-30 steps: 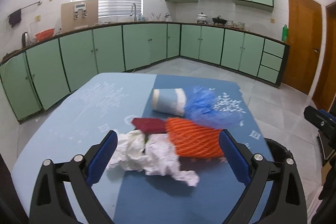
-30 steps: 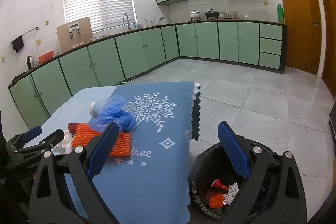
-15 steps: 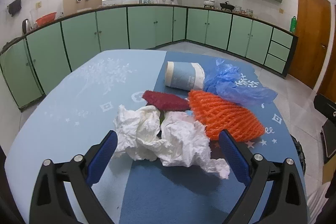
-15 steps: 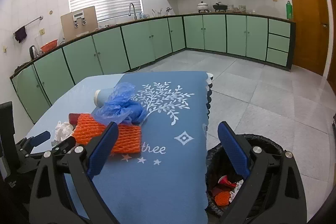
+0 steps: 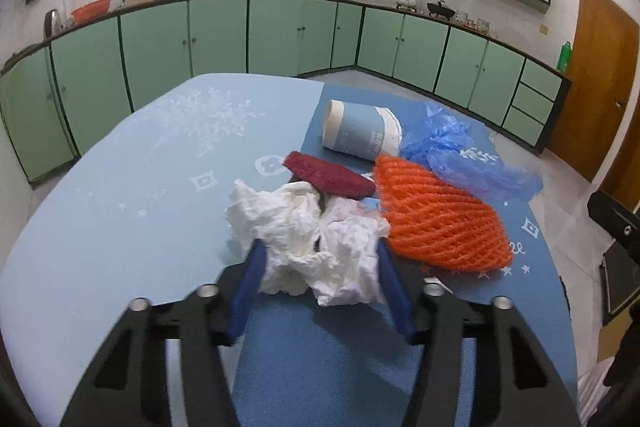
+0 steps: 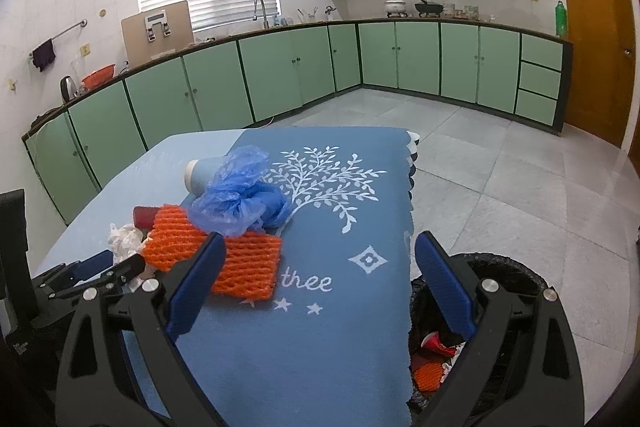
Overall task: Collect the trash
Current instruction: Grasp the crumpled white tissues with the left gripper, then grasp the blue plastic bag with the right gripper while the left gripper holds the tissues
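We see the left gripper (image 5: pixel 318 251) closed around the crumpled white tissue (image 5: pixel 308 231) at the near edge of the trash pile on the blue table (image 5: pixel 120 195). Just beyond lie a dark red piece (image 5: pixel 326 175), an orange foam net (image 5: pixel 436 219), a blue plastic bag (image 5: pixel 460 155) and a paper cup (image 5: pixel 360 131) on its side. Our right gripper (image 6: pixel 316 283) hangs open and empty over the table's right edge, with the black trash bin (image 6: pixel 508 267) on the floor to the right, already holding scraps.

A crumpled white tissue wad (image 5: pixel 316 239) sat pinched between the left gripper's (image 5: pixel 318 259) blue fingers. Just beyond it lay a dark red foam piece (image 5: pixel 326 174); to its right, an orange foam net sleeve (image 5: pixel 436 217). Farther off lay a crumpled blue plastic bag (image 5: pixel 460 155) and a toppled pale blue paper cup (image 5: pixel 360 131).
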{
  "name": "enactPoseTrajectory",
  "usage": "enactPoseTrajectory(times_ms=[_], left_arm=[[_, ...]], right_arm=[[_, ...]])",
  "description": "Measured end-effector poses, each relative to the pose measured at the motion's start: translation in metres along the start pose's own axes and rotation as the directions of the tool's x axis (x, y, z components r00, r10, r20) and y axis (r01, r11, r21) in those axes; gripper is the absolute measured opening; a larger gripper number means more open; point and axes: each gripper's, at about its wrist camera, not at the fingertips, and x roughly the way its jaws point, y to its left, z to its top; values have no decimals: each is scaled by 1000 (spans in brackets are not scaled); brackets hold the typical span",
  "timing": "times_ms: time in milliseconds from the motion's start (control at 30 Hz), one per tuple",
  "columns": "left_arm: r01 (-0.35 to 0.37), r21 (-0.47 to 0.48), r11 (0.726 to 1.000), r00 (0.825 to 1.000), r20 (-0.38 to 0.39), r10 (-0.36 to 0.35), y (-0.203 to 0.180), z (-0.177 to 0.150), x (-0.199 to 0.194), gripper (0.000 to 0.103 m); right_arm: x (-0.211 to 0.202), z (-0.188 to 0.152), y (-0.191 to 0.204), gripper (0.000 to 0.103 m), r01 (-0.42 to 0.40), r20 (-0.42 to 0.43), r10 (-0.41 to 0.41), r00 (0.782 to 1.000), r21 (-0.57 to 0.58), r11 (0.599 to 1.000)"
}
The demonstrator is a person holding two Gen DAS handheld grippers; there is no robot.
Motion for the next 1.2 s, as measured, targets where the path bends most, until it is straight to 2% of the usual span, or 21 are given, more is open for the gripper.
enactPoseTrajectory(times_ms=[33, 100, 233, 267, 333, 367, 467, 500, 533, 567, 633, 700, 1000, 1200], left_arm=[[4, -9, 1000, 1000, 1, -4, 3, 0, -1, 37], [-6, -18, 1000, 1000, -1, 6, 9, 0, -1, 30], [-17, -14, 1000, 1000, -4, 17, 12, 1, -4, 29], [-20, -11, 1000, 1000, -7, 20, 10, 1, -4, 30], [-25, -3, 1000, 1000, -14, 25, 7, 2, -2, 52], [-30, 3, 1000, 999, -21, 30, 5, 2, 0, 55], [-30, 3, 1000, 998, -49, 30, 1, 1, 9, 55], [-29, 1, 1000, 998, -59, 29, 1, 0, 12, 53], [-27, -2, 1000, 997, -67, 27, 1, 0, 14, 41], [-24, -9, 1000, 997, -76, 23, 2, 0, 17, 34], [-18, -19, 1000, 997, -73, 16, 3, 0, 15, 25], [-17, -29, 999, 998, -53, 15, 5, 0, 10, 21], [-59, -37, 998, 997, 44, 61, 25, 7, -29, 18], [-80, -40, 996, 994, 76, 83, 31, 20, -32, 18]], right_arm=[[0, 0, 1, 93, -1, 0, 1, 1000, -2, 1000], [0, 1, 2, 93, -4, -2, 4, 1000, -3, 1000], [-1, -1, 5, 93, -8, -3, 8, 1000, -11, 1000], [-1, -1, 6, 93, -9, -4, 9, 1000, -12, 1000], [0, -1, 6, 93, -10, -5, 10, 1000, -14, 1000], [-1, -1, 7, 93, -9, -6, 9, 1000, -14, 1000], [-1, -1, 8, 93, -6, -5, 6, 1000, -16, 1000], [-1, -1, 8, 93, -4, -5, 4, 1000, -17, 1000], [-1, -1, 8, 93, -3, -6, 2, 1000, -17, 1000], [-1, -1, 8, 93, -2, -7, 2, 1000, -17, 1000], [-1, -1, 9, 93, -3, -6, 3, 1000, -18, 1000], [-1, 0, 11, 93, -8, -6, 8, 1000, -25, 1000], [7, 7, 30, 93, -40, 5, 40, 999, -50, 998], [26, 17, 46, 92, -57, 16, 58, 998, -65, 996]])
